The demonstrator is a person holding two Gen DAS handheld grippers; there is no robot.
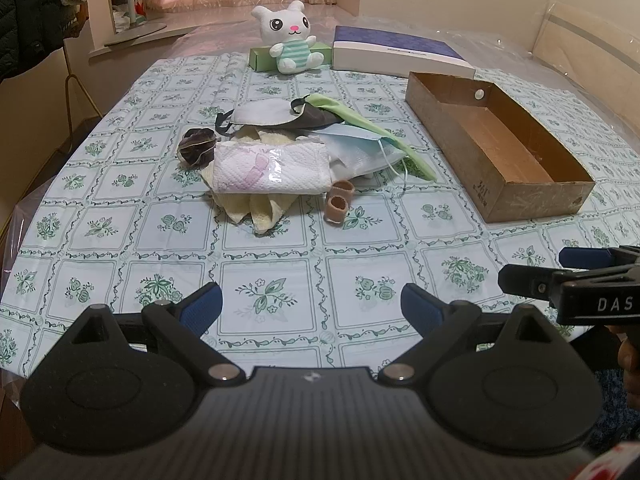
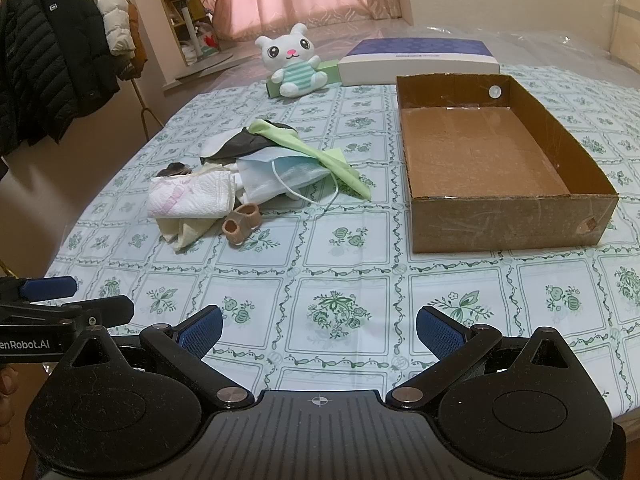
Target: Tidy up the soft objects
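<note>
Soft pile (image 1: 280,152): table middle; paper towel, blue face mask (image 1: 360,144), green cloth, dark scrunchie (image 1: 196,146), two tan bands heaped together.
Cardboard box (image 2: 508,220): empty, toward the right edge, apart from the pile.
Plush toy (image 1: 290,36): far edge, against a green box.
Left gripper (image 1: 310,306): near edge, jaws wide, holding nothing.
Right gripper (image 2: 318,326): near edge, jaws wide, holding nothing.

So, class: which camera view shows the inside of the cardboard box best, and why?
The right wrist view: the cardboard box lies open toward that camera, so nearly its whole bare floor shows. In the left wrist view the cardboard box sits off to the side, and its near wall hides part of the floor.
</note>
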